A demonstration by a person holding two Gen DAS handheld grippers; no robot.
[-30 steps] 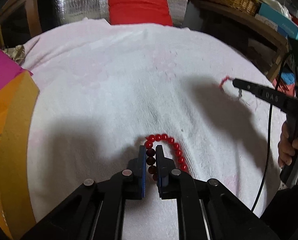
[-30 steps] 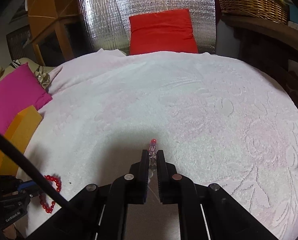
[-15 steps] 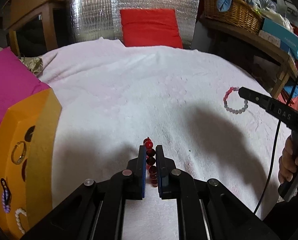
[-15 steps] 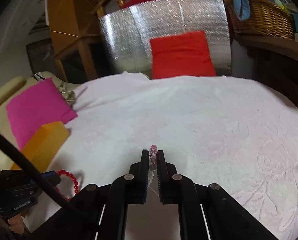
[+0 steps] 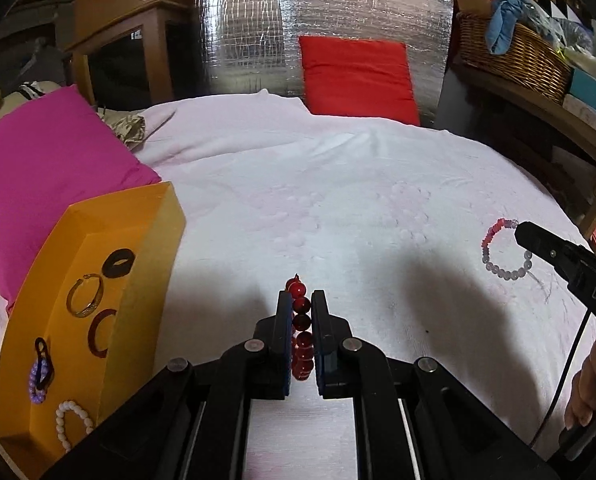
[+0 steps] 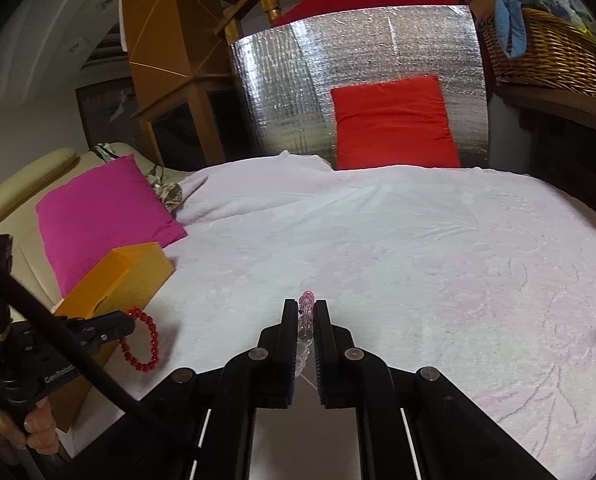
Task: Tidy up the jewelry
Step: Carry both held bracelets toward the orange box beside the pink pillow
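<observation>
Left hand-held gripper [image 5: 300, 304] pinches the red bead bracelet [image 5: 301, 328]; right hand-held gripper [image 6: 306, 312] clamps the pink bracelet [image 6: 305, 316]. Only the left view reveals jewelry inside the orange box [image 5: 145, 248].

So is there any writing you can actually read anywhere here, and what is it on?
"DAS": white letters on the side of the right gripper, cut off by the picture's edge.
White lettering on the left gripper: too blurred to read.
The boxes on the shelf: print too small to read.
</observation>
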